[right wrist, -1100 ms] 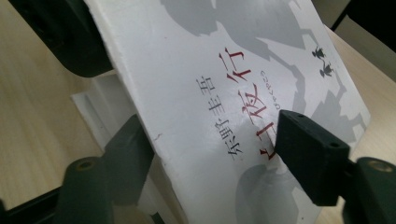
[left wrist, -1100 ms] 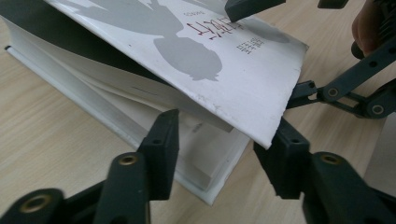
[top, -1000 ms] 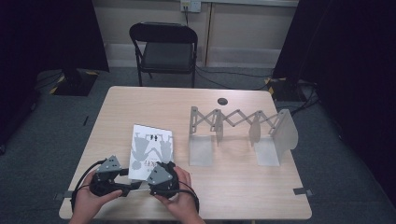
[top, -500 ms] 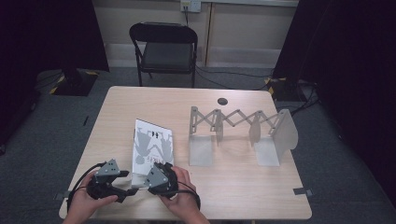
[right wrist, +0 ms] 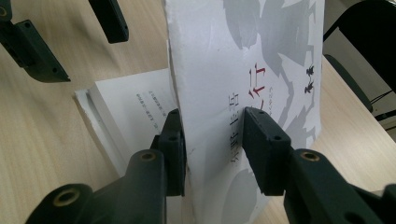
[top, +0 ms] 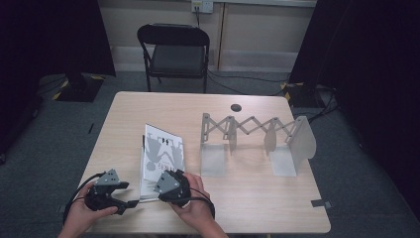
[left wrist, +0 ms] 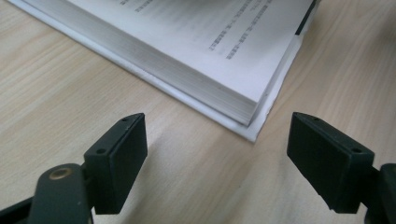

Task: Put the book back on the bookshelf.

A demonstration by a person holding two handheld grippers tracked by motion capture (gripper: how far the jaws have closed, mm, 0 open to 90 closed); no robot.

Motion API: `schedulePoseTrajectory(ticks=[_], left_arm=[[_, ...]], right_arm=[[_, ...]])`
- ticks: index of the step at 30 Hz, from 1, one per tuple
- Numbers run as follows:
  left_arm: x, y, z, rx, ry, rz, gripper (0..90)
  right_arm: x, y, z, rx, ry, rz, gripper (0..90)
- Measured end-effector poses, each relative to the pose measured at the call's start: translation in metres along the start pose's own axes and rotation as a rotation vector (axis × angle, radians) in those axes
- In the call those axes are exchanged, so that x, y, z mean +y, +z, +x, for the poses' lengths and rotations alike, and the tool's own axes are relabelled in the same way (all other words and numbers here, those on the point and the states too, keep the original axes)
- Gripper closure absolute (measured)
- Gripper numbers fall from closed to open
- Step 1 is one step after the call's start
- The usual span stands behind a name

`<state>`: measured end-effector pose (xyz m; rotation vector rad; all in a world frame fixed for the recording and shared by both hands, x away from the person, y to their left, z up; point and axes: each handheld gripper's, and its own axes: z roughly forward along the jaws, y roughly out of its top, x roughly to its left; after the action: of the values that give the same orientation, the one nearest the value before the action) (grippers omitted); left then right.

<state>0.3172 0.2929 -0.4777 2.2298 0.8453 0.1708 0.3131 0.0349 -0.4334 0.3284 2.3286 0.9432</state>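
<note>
Lifted since the earlier frame, the book's front cover (right wrist: 243, 70) is now standing up, w/ right gripper (right wrist: 212, 140) jaws just clenching on it, while left gripper (left wrist: 217, 163), jaws widening & released, is hovering by the book (top: 159, 161) on the table (top: 257, 198), so opening is underway.

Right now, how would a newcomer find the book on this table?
On the wooden table, look at the near left part, left of the grey folding rack. The book lies there, its white cover with grey shapes lifted by the right gripper.
</note>
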Motion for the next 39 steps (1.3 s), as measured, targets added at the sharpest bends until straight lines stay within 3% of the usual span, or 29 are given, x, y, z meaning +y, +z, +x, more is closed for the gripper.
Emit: schedulePoseTrajectory(ticks=[6,13,16,18,19,23,26,31,37,39], left_arm=[[-0.006,0.003,0.005,0.009,-0.013,0.037,20.1],[-0.007,0.003,0.009,0.032,-0.008,0.038,20.3],[-0.007,0.005,0.009,0.064,0.014,0.043,20.3],[-0.005,0.01,0.008,0.103,0.064,0.044,19.8],[-0.005,0.01,0.008,0.103,0.064,0.044,18.9],[0.001,0.018,0.006,0.108,0.057,0.028,16.9],[0.005,0.028,0.007,0.106,0.061,-0.02,15.6],[0.014,0.04,0.011,0.12,0.051,-0.058,13.0],[0.015,0.042,0.011,0.123,0.051,-0.08,16.8],[0.019,0.037,0.005,0.156,0.1,-0.112,19.2]], right_arm=[[0.003,-0.002,-0.006,0.015,0.012,0.008,62.1],[0.007,-0.006,-0.014,0.021,0.02,0.013,63.3],[0.009,-0.008,-0.019,0.024,0.029,0.017,63.9],[0.012,-0.011,-0.024,0.026,0.039,0.022,64.9],[0.012,-0.011,-0.024,0.026,0.039,0.022,64.9],[0.015,-0.015,-0.029,0.031,0.041,0.037,65.5],[0.018,-0.018,-0.034,0.042,0.049,0.041,66.0],[0.024,-0.023,-0.037,0.048,0.054,0.043,66.6],[0.027,-0.025,-0.04,0.051,0.056,0.045,66.8],[0.028,-0.024,-0.04,0.053,0.044,0.047,66.6]])
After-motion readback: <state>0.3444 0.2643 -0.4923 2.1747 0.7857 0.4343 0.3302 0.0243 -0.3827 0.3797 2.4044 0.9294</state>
